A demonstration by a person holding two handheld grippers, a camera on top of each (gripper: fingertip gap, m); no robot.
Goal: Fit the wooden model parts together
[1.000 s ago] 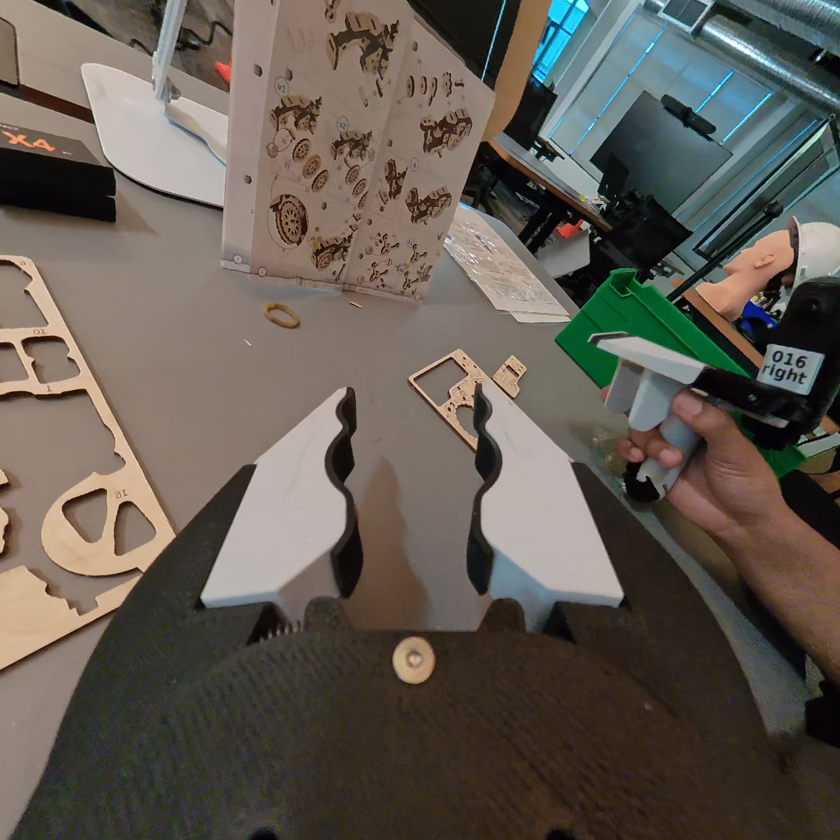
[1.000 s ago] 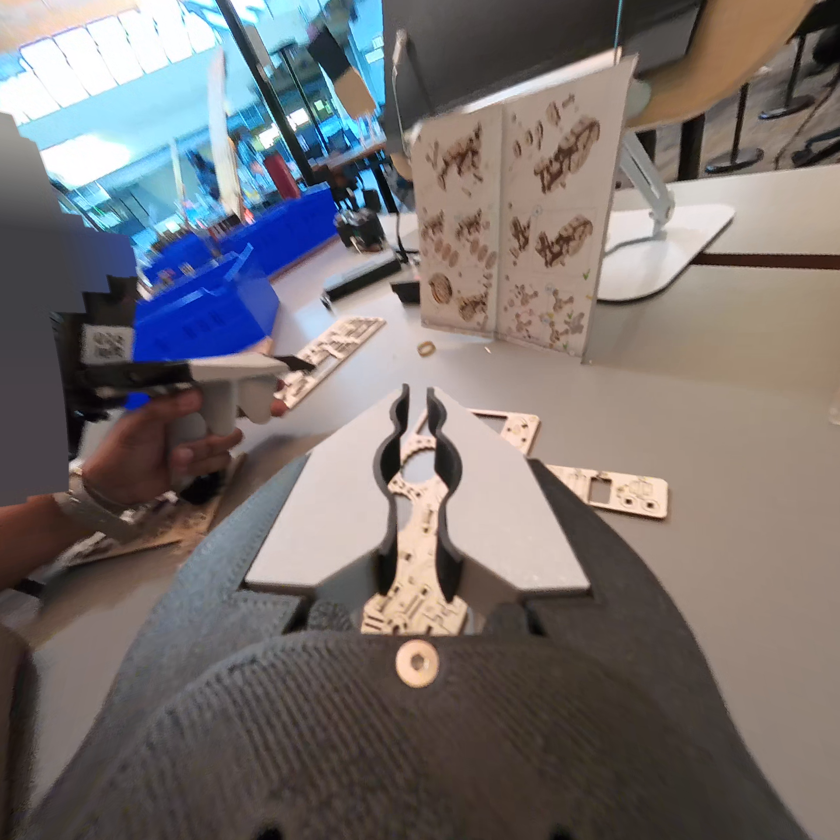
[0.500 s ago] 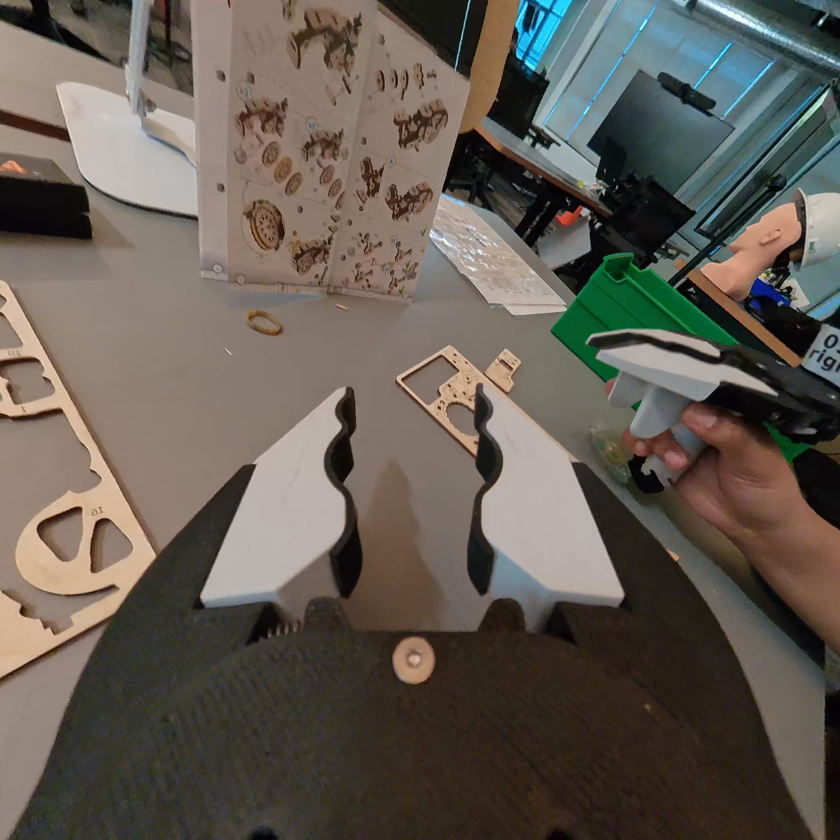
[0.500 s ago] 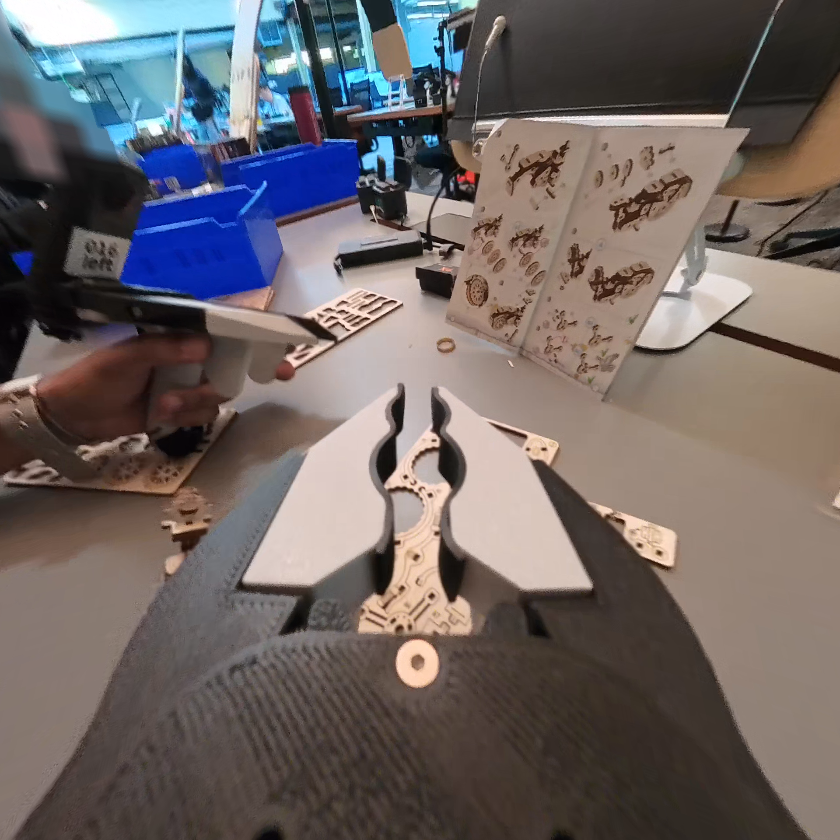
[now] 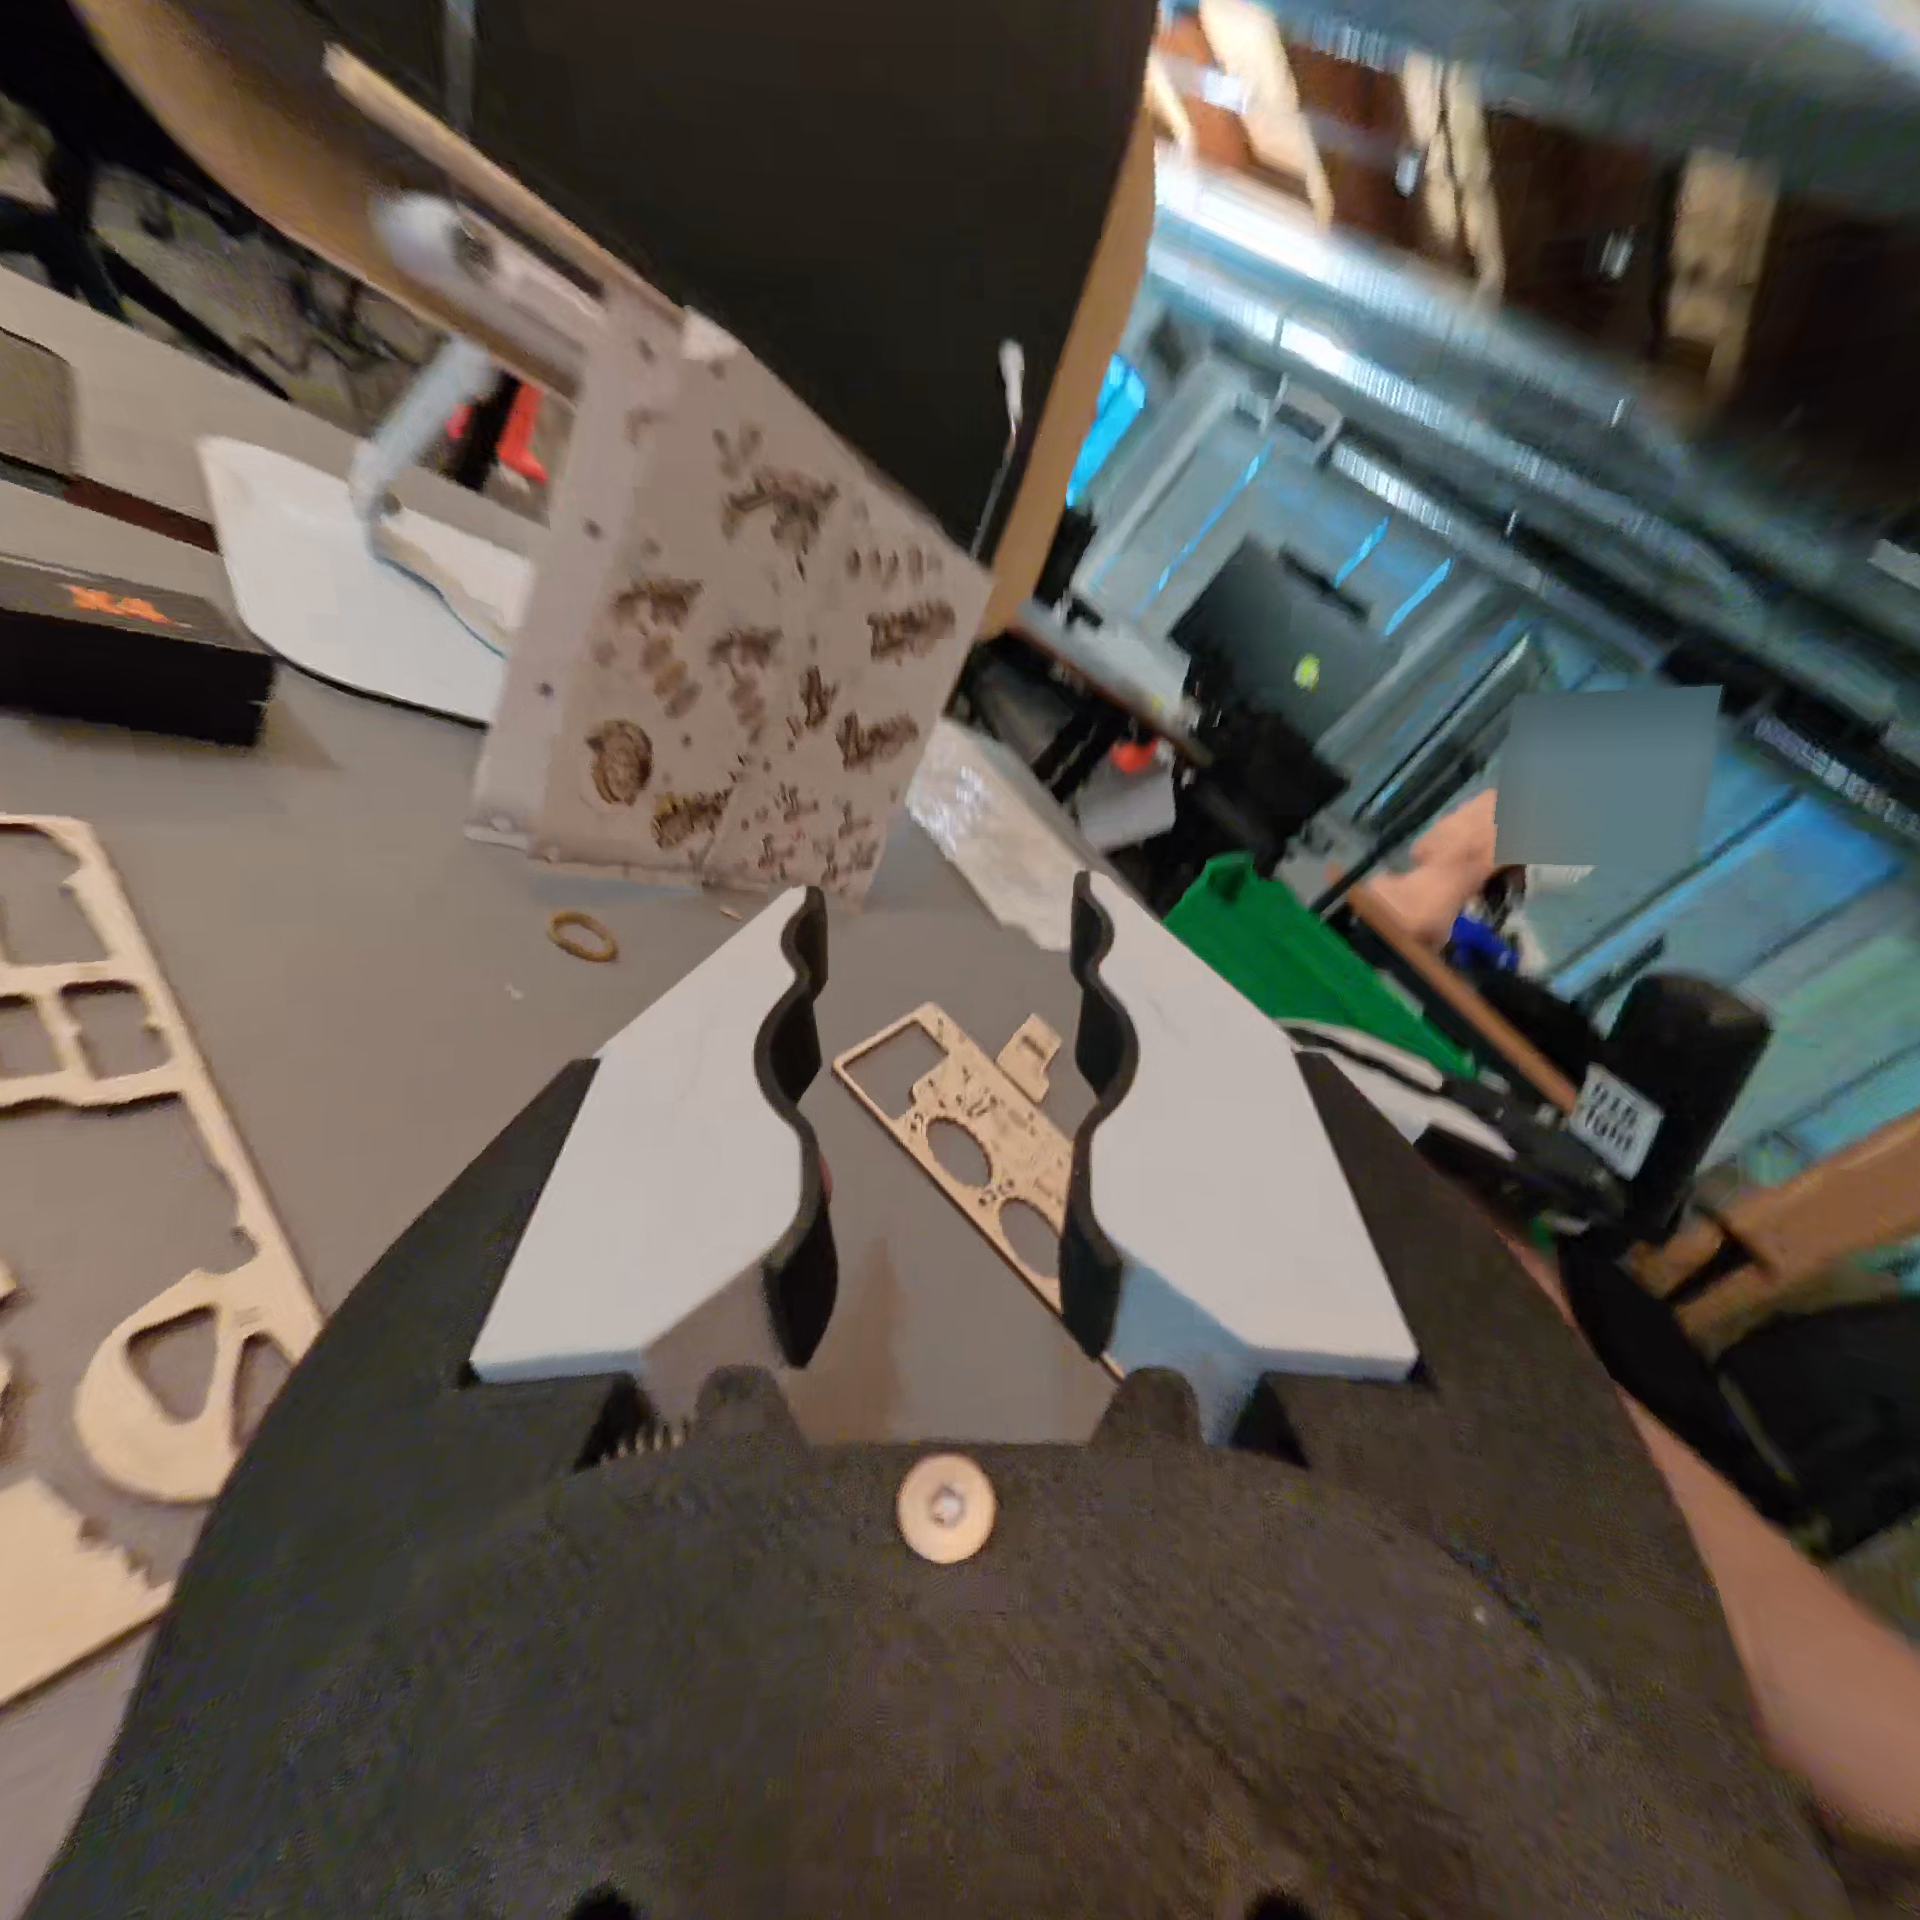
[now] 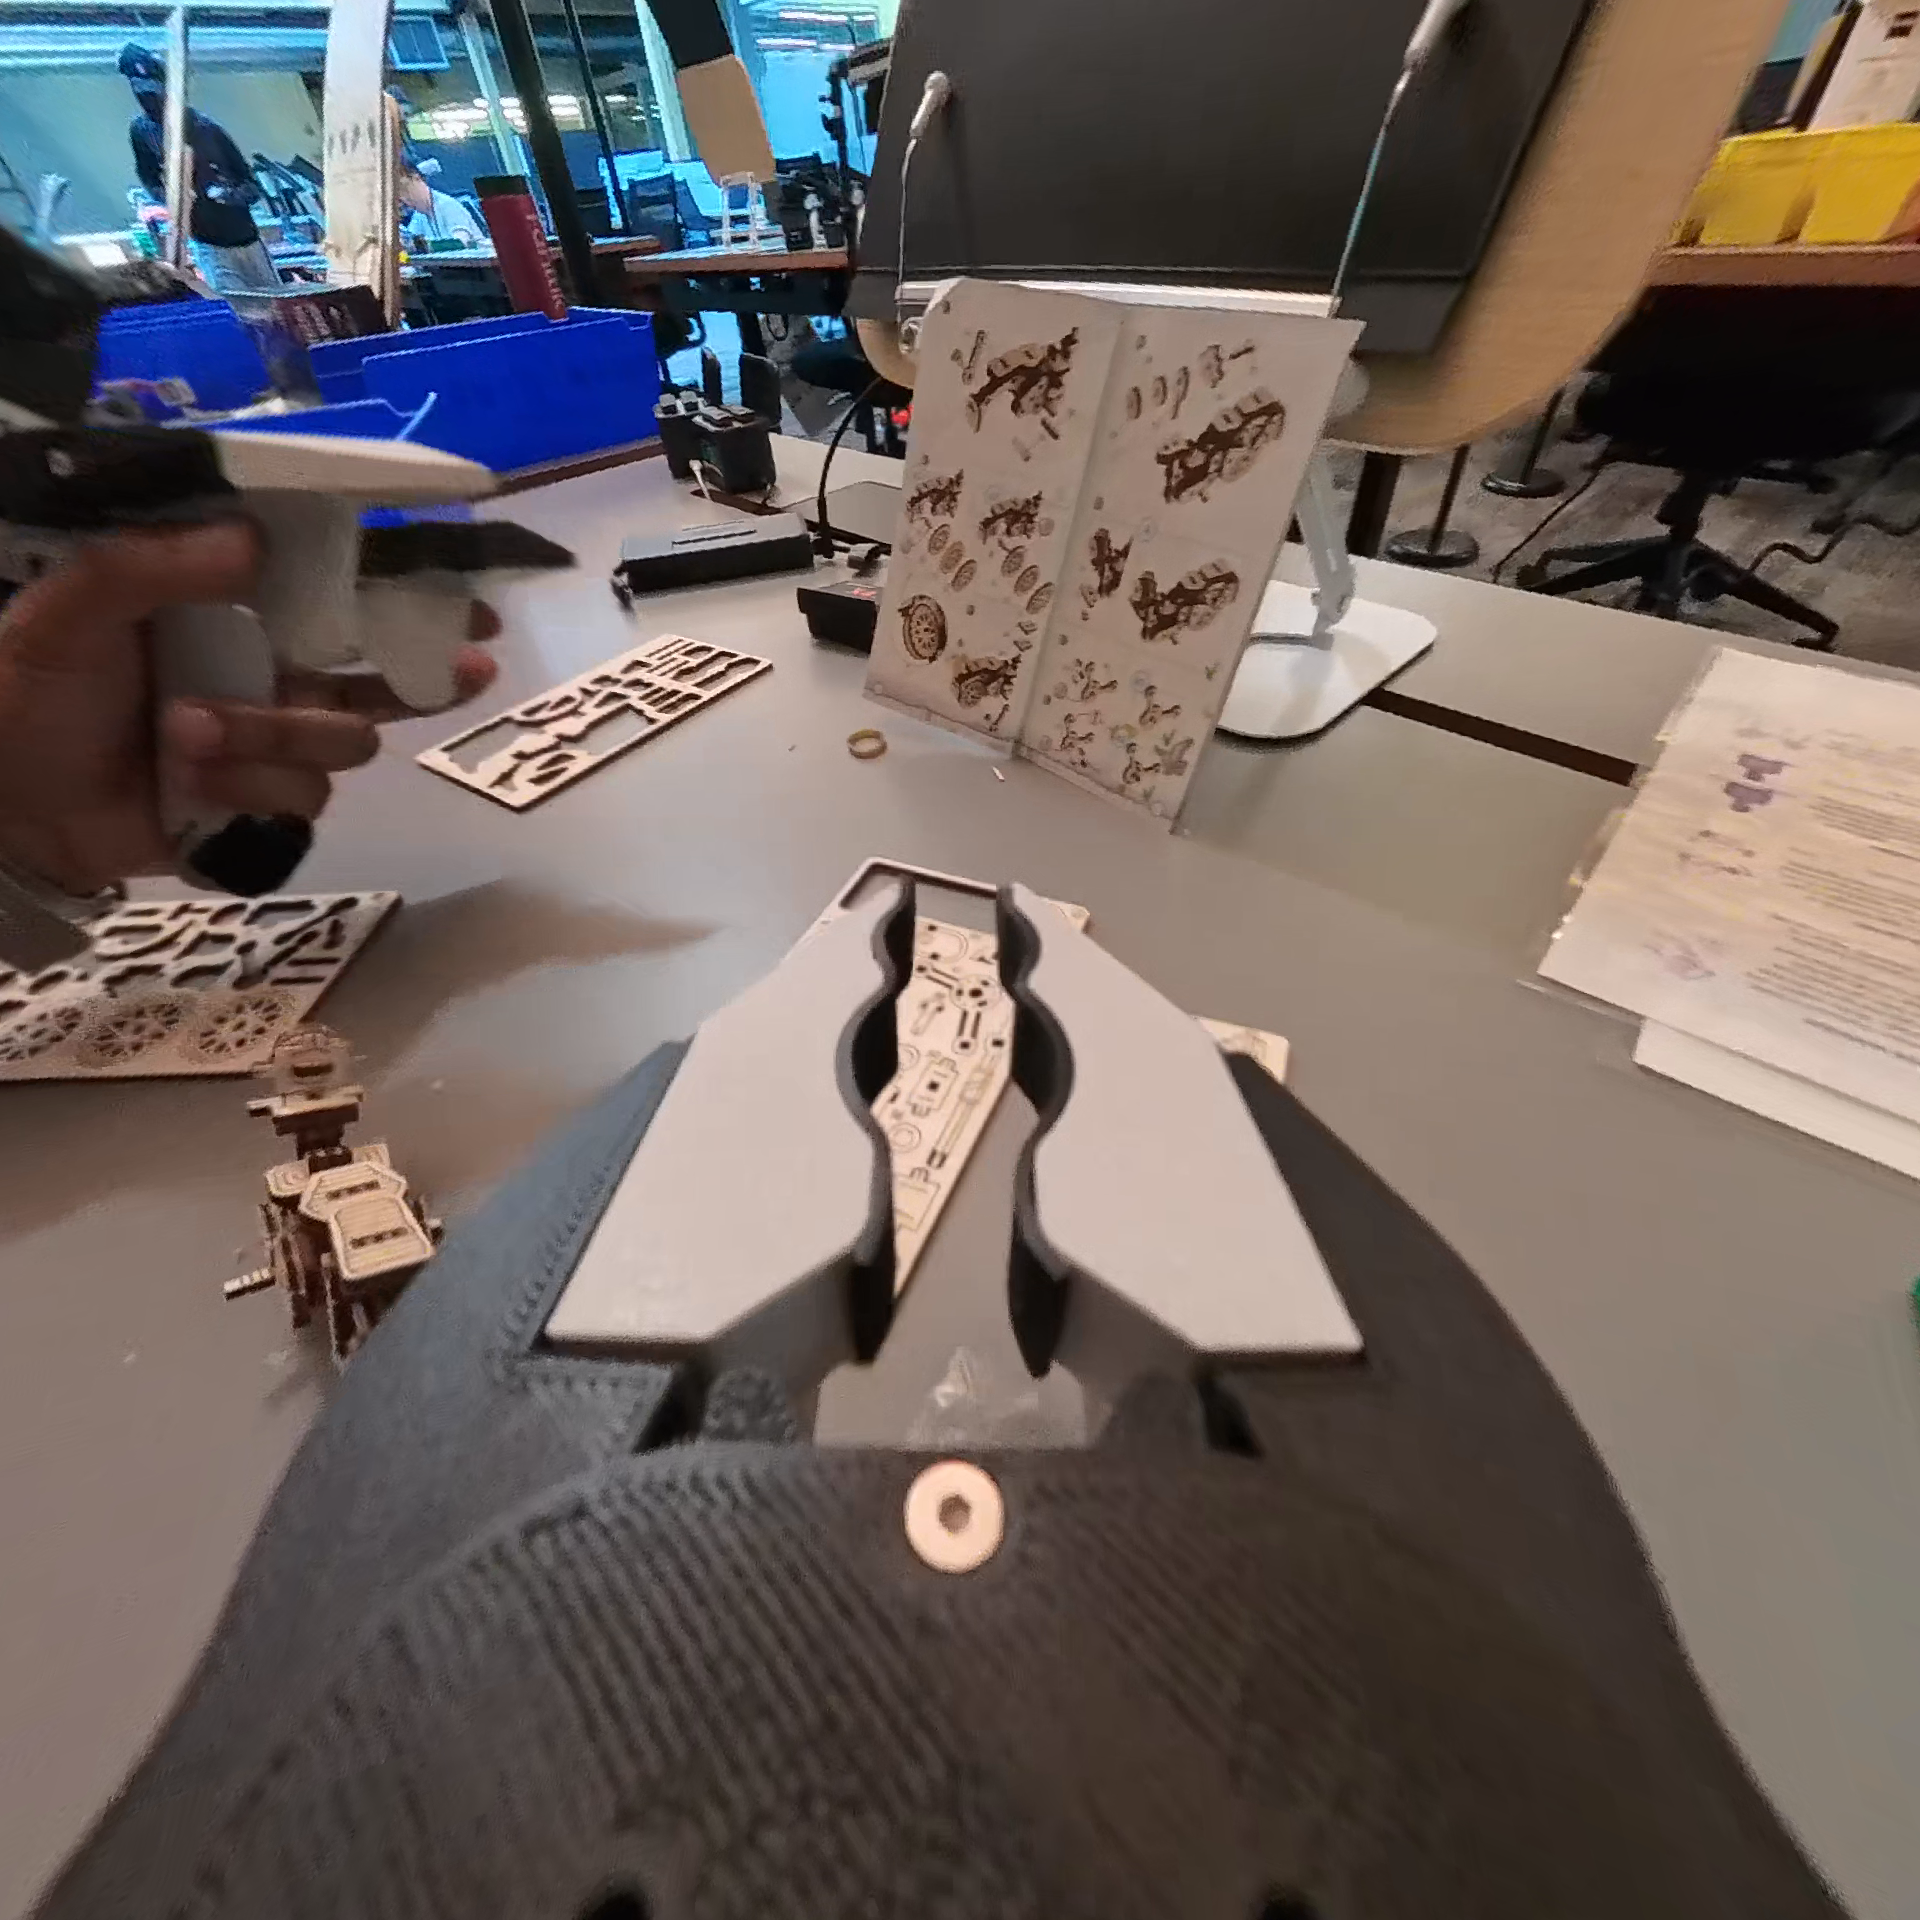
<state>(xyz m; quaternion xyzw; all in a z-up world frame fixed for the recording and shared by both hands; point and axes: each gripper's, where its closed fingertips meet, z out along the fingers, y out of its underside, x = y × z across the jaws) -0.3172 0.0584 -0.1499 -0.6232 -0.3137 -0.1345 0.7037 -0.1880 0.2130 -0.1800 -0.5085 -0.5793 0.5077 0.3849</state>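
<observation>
A thin wooden parts sheet (image 5: pixel 966 1117) lies flat on the grey table, and I see it through the gap of my left gripper (image 5: pixel 945 899), which is open, empty and above it. The same sheet (image 6: pixel 940 1049) shows between the fingers of my right gripper (image 6: pixel 956 902), which hovers over it with a narrow gap and grips nothing. A small, partly built wooden model (image 6: pixel 332 1195) stands left of the right gripper. The left gripper (image 6: pixel 457 480) shows far left, held by a hand. The right gripper (image 5: pixel 1382 1070) shows at the right edge.
An instruction booklet (image 6: pixel 1091 582) stands upright behind a small ring (image 6: pixel 868 743). Cut-out wooden sheets (image 6: pixel 592 717) lie at the left, one large sheet (image 5: pixel 125 1143) nearest. Papers (image 6: pixel 1766 883) lie at the right. A green bin (image 5: pixel 1299 966) sits past the table edge. Tip to tip, the grippers are about 20 cm apart.
Both views have shifted and tilted upward. The parts sheet now lies between my left fingers. The right gripper's gap has widened a little, and the small model has come into its view.
</observation>
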